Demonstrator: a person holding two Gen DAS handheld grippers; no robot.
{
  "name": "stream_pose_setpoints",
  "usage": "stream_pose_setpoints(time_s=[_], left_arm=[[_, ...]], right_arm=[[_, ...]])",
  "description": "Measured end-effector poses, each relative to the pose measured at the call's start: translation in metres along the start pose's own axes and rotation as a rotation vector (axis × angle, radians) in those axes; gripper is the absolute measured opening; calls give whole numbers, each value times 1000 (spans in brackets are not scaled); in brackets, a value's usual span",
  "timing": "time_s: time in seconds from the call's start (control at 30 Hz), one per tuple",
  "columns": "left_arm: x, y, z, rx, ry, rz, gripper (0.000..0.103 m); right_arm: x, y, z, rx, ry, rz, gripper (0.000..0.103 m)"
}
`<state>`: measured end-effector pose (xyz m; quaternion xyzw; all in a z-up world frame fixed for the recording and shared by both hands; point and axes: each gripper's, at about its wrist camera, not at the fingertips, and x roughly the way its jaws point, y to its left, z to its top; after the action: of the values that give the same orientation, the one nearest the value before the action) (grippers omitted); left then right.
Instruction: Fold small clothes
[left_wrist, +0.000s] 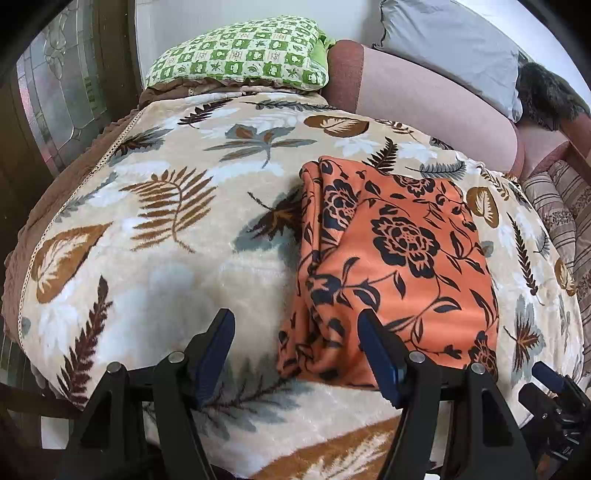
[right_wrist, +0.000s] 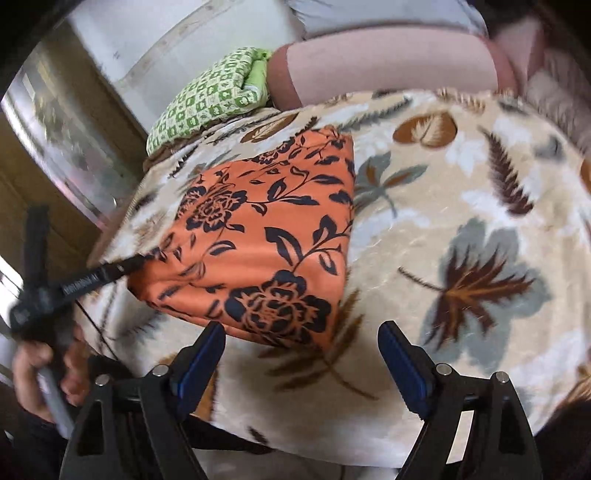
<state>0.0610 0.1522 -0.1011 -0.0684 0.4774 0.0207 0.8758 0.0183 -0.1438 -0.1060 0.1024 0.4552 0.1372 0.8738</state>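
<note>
Now I am holding both tools over the bed, and the orange cloth with black flowers (left_wrist: 399, 254) is lying folded into a thick rectangle on the cream plush blanket with brown and grey leaves (left_wrist: 155, 258). From the left tool it sits to the right of centre; its near edge is passing under my left gripper (left_wrist: 297, 325), whose jaws are standing apart with nothing pinched. My right gripper (right_wrist: 301, 338) is hanging just over the near corner of the same cloth, jaws wide apart and empty.

As I judge it, the fold is largely made, so the step in hand is tidying. I am thinking the bunched layers along the cloth's left edge (left_wrist: 314, 229) want squaring. To do that well I should come down low, take all the layers together, not only the top one, and pull level so that the stack is not dragged across the nap.

Counting: one orange cloth, one leaf blanket, one green and white checked cushion (left_wrist: 240, 55) at the far edge, one grey pillow (left_wrist: 454, 48) far right, one pinkish bolster (left_wrist: 424, 99) between them, two grippers. In the right view my left hand (right_wrist: 40, 373) is gripping its handle.
</note>
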Motion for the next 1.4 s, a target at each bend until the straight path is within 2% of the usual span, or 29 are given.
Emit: stream_pose_setpoints(time_s=[0.4,0.8,1.03,1.17,1.27,1.3,1.33,1.4], left_arm=[[-5,-7,-15,18,15,32,70],[13,12,-17,-47,54,-3,70],[18,16,13,-80,15,-23,70],[35,3,29,-37,23,-31,70],[60,-6,31,19,84,2,70],[66,-7,30,33,96,9,72],[71,-7,29,35,98,16,79],[74,-3,29,26,89,32,86]], right_arm=[[3,-7,-11,13,16,29,87],[14,-35,-4,142,55,94,87],[34,-60,53,217,50,183,87],[78,-87,103,307,66,254,87],[121,-105,134,374,112,292,87],[135,-107,144,380,126,303,87],[143,-108,149,384,137,308,87],[164,-106,158,403,177,317,87]])
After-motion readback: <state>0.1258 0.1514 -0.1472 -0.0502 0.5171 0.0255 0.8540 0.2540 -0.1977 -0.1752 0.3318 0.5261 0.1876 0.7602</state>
